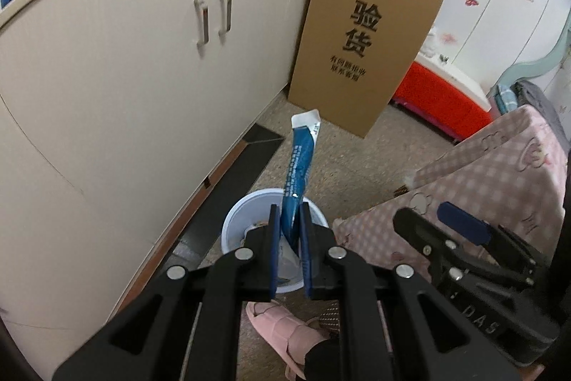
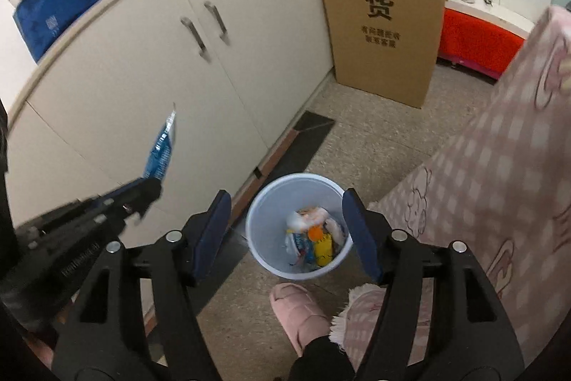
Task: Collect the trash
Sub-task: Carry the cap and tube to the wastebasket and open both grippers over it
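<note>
Left wrist: left gripper (image 1: pixel 289 213) clamping a creased blue-white sachet (image 1: pixel 299 166) upright; right gripper (image 2: pixel 291 209) hanging released, empty, over white bin (image 2: pixel 264 220).

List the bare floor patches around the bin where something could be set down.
Bare speckled floor lies between the white plastic bin, the tall brown cardboard box and the pink checked cloth. A narrower strip runs beside the pink slipper. It is crowded along the cream cabinet, where the dark mat lies.
</note>
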`<state>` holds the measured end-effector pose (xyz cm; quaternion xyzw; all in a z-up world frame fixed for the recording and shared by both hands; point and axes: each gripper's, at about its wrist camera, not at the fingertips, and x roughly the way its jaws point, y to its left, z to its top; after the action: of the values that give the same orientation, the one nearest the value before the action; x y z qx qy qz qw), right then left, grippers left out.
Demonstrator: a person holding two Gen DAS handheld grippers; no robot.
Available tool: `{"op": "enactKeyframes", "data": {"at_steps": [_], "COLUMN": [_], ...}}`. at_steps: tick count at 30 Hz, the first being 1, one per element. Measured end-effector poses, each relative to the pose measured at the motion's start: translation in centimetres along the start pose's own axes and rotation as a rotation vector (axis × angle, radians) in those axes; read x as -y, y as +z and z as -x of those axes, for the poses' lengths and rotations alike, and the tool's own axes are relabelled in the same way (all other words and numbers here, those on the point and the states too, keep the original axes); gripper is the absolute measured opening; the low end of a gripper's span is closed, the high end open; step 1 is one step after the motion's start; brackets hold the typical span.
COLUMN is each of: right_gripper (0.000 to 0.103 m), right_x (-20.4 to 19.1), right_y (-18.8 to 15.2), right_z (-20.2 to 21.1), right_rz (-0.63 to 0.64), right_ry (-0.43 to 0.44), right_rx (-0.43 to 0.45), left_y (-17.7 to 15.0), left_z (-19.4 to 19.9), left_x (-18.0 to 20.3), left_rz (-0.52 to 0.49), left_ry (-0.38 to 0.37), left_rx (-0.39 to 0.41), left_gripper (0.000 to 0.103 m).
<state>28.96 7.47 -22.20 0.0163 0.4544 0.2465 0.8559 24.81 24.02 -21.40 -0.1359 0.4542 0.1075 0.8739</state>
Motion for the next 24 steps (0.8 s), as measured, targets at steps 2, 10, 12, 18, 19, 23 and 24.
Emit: {"op": "enactKeyframes", "data": {"at_steps": [2,10,12,18,19,23,24], "right_gripper": [0.064,0.069,0.069,0.071,0.072,0.073,0.073], "right_x": [0.4,2.1,2.4,2.7,2.8,3.1,3.2], "right_y": [-0.4,-1.0,-1.2,-1.1,-1.1,-1.1,-1.1], "right_z": [-0.3,0.1,0.2,0.5,0.6,0.7,0.8], "right_rz": [-0.007,-0.045,-0.048,-0.060,-0.067,-0.084,-0.084], "right_ry": [-0.023,-0.059,-0.074,-0.079,-0.077,-0.070,-0.071], "right_rx": [0.002,0.028,0.037,0.056,0.060,0.067,0.067], "left_y": [-0.2,-0.4,-0.5,-0.3,-0.2,0.1,0.3], "left_z": [-0.8,-3.1,-3.4,-4.0,-4.1,-4.4,-4.5], "left_x": [-0.1,1.5,1.7,2.4,2.6,2.9,3.0], "left_rz": [0.000,-0.027,-0.033,-0.046,-0.049,-0.059,-0.061], "left_ry": [0.004,0.007,0.009,0.018,0.020,0.029,0.032], "left_rx": [-0.016,-0.059,-0.065,-0.076,-0.076,-0.073,-0.073], "left_gripper": [0.010,0.010,0.010,0.011,0.011,0.011,0.011]}}
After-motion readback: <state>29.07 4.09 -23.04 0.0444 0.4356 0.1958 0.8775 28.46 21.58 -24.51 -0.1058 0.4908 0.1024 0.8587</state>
